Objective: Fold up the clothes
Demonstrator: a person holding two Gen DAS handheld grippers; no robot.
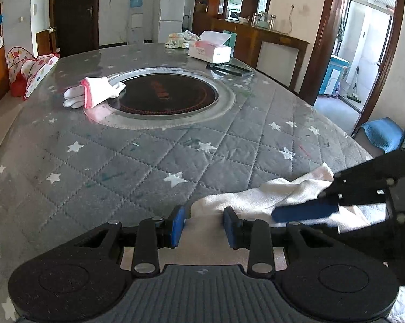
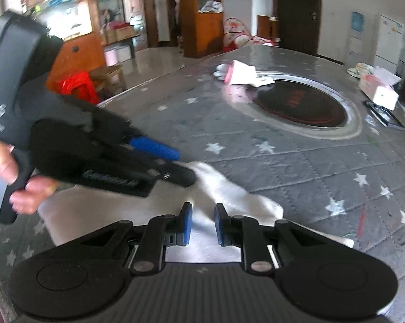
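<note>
A white garment (image 1: 256, 196) lies rumpled on the near part of the grey star-quilted table cover (image 1: 148, 161). My left gripper (image 1: 204, 226) hovers at its left end with the blue pads apart; cloth shows beyond the gap and nothing is pinched. From the right, the right gripper (image 1: 288, 211) reaches in low over the same cloth. In the right wrist view the right gripper (image 2: 203, 224) stands slightly open above the white garment (image 2: 229, 191). There a hand holds the left gripper (image 2: 184, 165) at the cloth's far end. A folded white and pink garment (image 1: 94, 95) rests farther back.
A round black hob in a metal ring (image 1: 162, 94) is set into the table's middle. A tissue box (image 1: 210, 51), a black flat frame (image 1: 229, 70) and a bundle of cloth (image 1: 179, 39) sit at the far end. The table's right edge drops to a blue cushion (image 1: 380, 134).
</note>
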